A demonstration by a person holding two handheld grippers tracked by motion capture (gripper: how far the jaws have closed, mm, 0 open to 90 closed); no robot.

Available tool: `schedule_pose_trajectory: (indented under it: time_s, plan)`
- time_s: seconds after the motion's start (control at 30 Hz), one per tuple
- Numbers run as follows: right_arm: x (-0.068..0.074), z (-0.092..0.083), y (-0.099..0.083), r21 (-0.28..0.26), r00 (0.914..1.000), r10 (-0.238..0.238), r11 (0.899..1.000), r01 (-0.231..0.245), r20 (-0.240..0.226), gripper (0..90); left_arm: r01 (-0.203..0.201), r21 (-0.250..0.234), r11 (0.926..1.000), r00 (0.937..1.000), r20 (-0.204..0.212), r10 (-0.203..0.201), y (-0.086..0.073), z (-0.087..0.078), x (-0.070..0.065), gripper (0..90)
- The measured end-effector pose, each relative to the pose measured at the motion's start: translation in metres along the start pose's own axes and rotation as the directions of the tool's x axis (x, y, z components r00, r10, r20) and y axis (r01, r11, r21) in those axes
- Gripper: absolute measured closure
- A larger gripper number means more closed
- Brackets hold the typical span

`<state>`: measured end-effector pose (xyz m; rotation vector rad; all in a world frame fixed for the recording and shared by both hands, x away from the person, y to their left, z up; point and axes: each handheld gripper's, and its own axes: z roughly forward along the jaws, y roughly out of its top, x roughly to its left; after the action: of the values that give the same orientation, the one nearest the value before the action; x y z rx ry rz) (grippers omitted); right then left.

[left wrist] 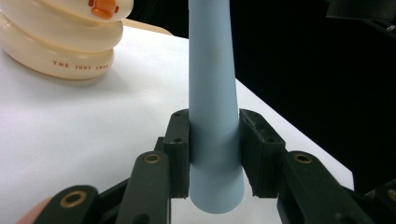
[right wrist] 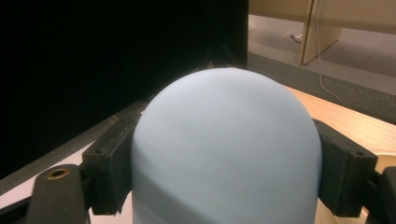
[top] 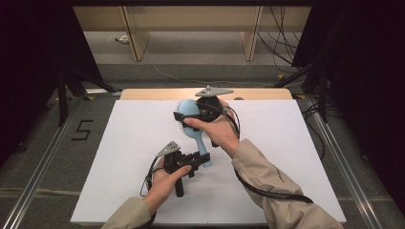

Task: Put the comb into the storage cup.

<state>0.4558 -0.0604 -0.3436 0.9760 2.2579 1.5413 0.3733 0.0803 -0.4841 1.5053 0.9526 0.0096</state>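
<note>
Above white table point(top: 119, 157), both hand-held grippers clamp hairbrush point(top: 193, 119).

The bench point(top: 143, 191) has a big white sheet on top. A strip of bare wood point(top: 143, 94) shows along its far edge.

A cream ringed thing point(left wrist: 60, 42) with small printed letters sits on the white top.

- The white board point(top: 124, 157) lies bare to the left of both hands, open room for a gripper to pass.
- A light-blue hairbrush point(top: 193, 125) spans the gap between the left gripper point(top: 197, 158) and the right gripper point(top: 184, 115), blocking the middle (handle clamped below, head pinched above).
- A cream ringed object point(left wrist: 60, 42) stands on the board beyond the handle in the left gripper view, left of it.
- Dark stands and cables point(top: 310, 71) crowd the far right corner.
- The right half of the board stays bare beyond the right forearm.
</note>
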Motion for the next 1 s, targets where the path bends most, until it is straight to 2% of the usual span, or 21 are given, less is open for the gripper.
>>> schedule_pose_trajectory:
  time_s: [0.37,1.0]
  plan:
    - [0.0024,-0.0016,-0.0005,-0.025,0.9999,-0.011,1.000,0.011,0.002,20.5,-0.018,-0.003,0.9998,0.9998,-0.012,0.018,0.0011,-0.0008,-0.0004,65.0]
    - [0.0075,-0.0068,0.0010,-0.024,0.9992,-0.039,0.999,0.039,-0.003,20.8,-0.069,0.003,0.9976,0.9961,-0.056,0.069,0.0020,-0.0020,-0.0004,64.5]
